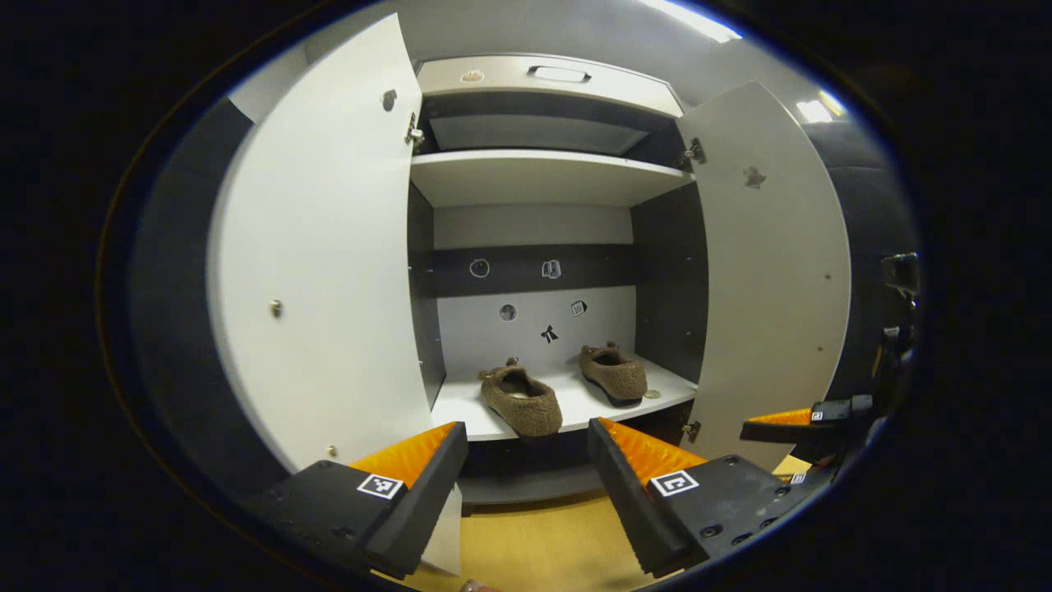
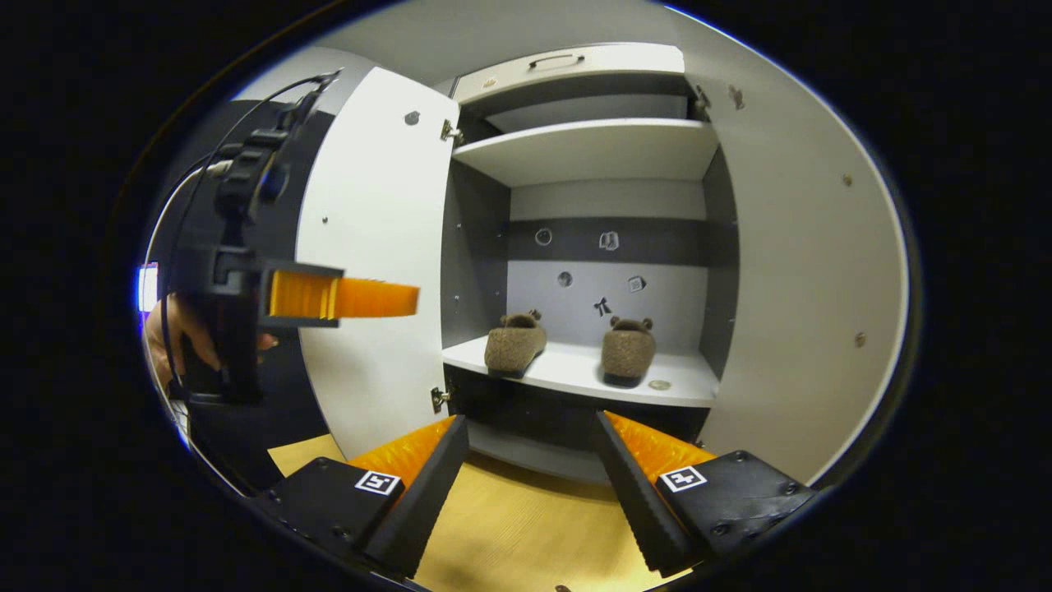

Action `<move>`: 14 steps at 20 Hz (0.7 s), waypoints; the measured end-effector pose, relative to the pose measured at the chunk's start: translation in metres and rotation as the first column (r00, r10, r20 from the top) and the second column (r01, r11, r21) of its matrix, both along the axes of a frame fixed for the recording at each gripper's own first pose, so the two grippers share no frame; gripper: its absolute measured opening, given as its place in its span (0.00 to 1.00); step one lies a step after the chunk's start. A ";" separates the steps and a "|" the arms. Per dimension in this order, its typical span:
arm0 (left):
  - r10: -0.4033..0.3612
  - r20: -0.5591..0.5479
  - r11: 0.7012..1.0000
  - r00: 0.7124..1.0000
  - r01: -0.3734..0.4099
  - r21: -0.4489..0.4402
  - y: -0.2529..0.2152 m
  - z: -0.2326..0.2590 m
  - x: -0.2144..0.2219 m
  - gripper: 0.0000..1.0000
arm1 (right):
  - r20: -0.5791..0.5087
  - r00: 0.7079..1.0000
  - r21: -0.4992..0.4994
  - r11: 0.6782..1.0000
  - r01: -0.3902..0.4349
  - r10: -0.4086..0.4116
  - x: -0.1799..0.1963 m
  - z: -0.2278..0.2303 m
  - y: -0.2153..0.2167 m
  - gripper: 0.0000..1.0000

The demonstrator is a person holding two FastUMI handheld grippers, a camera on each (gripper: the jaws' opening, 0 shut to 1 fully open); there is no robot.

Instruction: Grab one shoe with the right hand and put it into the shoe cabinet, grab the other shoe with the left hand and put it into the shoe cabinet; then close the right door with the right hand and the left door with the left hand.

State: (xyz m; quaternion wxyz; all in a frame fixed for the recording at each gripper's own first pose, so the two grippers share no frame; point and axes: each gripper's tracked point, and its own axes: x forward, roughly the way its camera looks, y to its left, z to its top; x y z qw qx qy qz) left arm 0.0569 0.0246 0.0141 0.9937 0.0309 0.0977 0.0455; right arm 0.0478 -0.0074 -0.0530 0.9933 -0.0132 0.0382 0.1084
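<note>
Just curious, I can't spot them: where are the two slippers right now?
Both sit side by side on the cabinet's lower shelf, between the open doors: left slipper near the front edge, right slipper farther back, beside a small round disc.

No readable text or numbers; small stickers on the cabinet's back panel stay illegible.

The lower white shelf of the shoe cabinet carries two brown fuzzy shoes: the left shoe sits near the front edge with its heel slightly over it, the right shoe further back. A small round disc lies just beside the right shoe
</note>
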 end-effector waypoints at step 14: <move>0.340 0.053 0.935 0.939 -0.344 0.085 0.157 0.033 -0.103 0.94 | 0.111 0.924 -0.045 0.927 0.372 -0.365 -0.112 0.064 -0.135 0.98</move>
